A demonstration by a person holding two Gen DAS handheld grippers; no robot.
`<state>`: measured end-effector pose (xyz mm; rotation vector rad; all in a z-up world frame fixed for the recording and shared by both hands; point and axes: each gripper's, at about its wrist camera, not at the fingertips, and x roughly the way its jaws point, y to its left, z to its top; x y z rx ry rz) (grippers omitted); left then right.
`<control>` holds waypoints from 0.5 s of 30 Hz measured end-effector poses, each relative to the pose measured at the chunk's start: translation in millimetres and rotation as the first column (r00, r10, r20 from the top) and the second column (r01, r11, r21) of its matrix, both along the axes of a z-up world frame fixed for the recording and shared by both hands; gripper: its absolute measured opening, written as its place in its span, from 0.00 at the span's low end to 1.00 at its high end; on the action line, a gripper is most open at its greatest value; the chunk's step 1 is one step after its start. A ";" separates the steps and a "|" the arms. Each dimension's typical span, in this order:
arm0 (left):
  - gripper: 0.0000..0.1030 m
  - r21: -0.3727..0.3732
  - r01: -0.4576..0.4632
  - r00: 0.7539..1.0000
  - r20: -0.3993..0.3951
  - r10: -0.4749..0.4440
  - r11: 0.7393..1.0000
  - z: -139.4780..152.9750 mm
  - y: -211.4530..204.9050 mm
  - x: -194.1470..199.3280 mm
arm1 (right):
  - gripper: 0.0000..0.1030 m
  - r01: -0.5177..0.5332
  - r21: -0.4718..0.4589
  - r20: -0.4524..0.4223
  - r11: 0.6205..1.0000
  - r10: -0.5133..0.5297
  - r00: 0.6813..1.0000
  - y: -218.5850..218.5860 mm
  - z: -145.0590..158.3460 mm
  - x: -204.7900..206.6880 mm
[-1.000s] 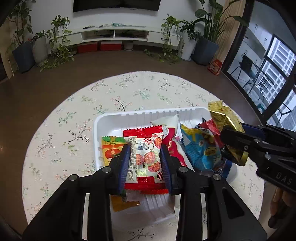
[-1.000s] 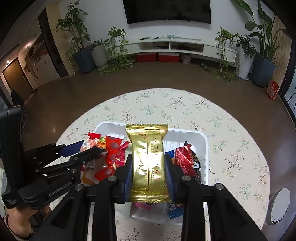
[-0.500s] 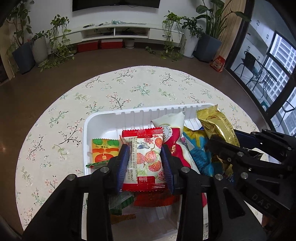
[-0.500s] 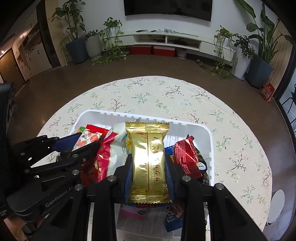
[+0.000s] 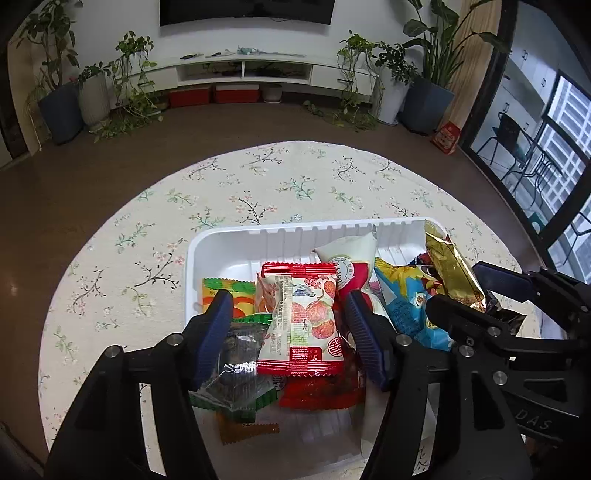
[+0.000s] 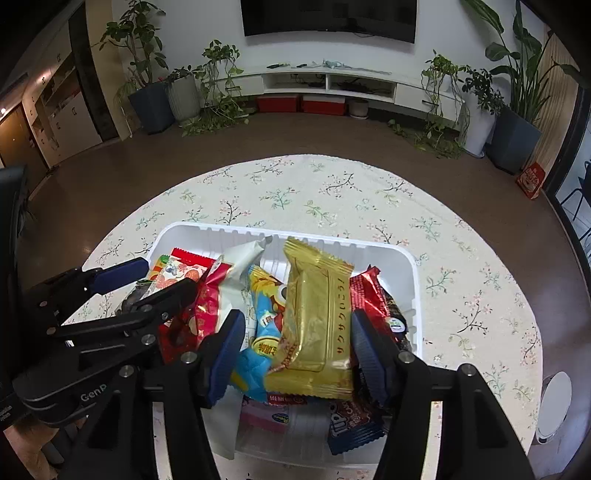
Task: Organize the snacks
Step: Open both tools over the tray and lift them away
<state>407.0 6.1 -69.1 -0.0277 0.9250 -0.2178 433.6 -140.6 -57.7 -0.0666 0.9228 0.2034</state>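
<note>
A dark television (image 5: 246, 11) hangs on the far white wall above a low white console (image 5: 243, 70), potted plants (image 6: 221, 85) flanking it on brown floor (image 5: 74, 173)

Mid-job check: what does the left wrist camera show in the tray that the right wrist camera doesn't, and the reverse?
Only the left wrist view: the orange-and-green packet and dark clear-wrapped packet at the tray's left end.

Only the right wrist view: the dark blue packet and pink packet at the tray's near edge.

Both: the white tray, gold packet, red fruit-print packet, light blue packet. The left gripper and right gripper have just been opening, pads off those packets.
</note>
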 end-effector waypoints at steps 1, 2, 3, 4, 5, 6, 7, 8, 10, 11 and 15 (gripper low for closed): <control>0.60 0.005 -0.002 1.000 0.006 0.002 1.000 1.9 -0.3 -1.1 | 0.60 -0.001 0.000 0.006 1.000 0.001 1.000 -0.5 2.2 -2.1; 0.61 0.010 -0.004 1.000 0.013 0.004 1.000 4.4 -0.5 -3.1 | 0.60 -0.001 -0.001 0.010 1.000 0.001 1.000 -0.5 3.3 -3.6; 0.63 0.015 -0.006 1.000 0.021 0.006 1.000 8.3 -0.5 -6.4 | 0.61 0.000 -0.003 0.013 1.000 0.000 1.000 -1.0 4.6 -4.9; 0.64 0.021 -0.009 1.000 0.030 0.008 1.000 12.9 0.6 -11.4 | 0.61 0.000 0.000 0.014 1.000 0.000 1.000 -1.3 6.1 -6.3; 0.67 0.026 -0.011 0.999 0.041 0.010 1.000 16.6 1.5 -17.5 | 0.61 0.002 0.007 0.016 1.000 -0.002 1.000 -2.6 8.2 -8.3; 0.69 0.030 -0.014 0.998 0.054 0.012 0.999 20.9 2.7 -23.2 | 0.61 0.005 0.013 0.019 1.000 -0.005 1.000 -4.0 10.6 -10.1; 0.70 0.034 -0.017 0.998 0.064 0.015 0.999 25.2 3.5 -29.0 | 0.62 0.008 0.029 0.026 1.000 -0.009 1.000 -6.7 14.7 -14.2; 0.72 0.033 -0.022 0.997 0.076 0.019 0.999 30.4 5.7 -36.6 | 0.64 0.011 0.046 0.033 0.999 -0.012 0.999 -9.7 18.4 -18.0; 0.80 0.018 -0.032 0.994 0.100 0.030 0.999 39.9 11.2 -50.1 | 0.71 0.016 0.098 0.050 0.995 -0.021 0.999 -17.7 27.2 -27.2; 0.90 0.007 -0.043 0.992 0.118 0.042 0.999 45.1 15.8 -59.2 | 0.76 0.016 0.144 0.060 0.990 -0.025 0.998 -23.2 32.5 -33.7; 1.00 -0.038 -0.071 0.981 0.178 0.077 0.997 64.4 32.5 -101.4 | 0.94 -0.011 0.398 0.067 0.917 -0.017 0.998 -50.0 48.9 -58.6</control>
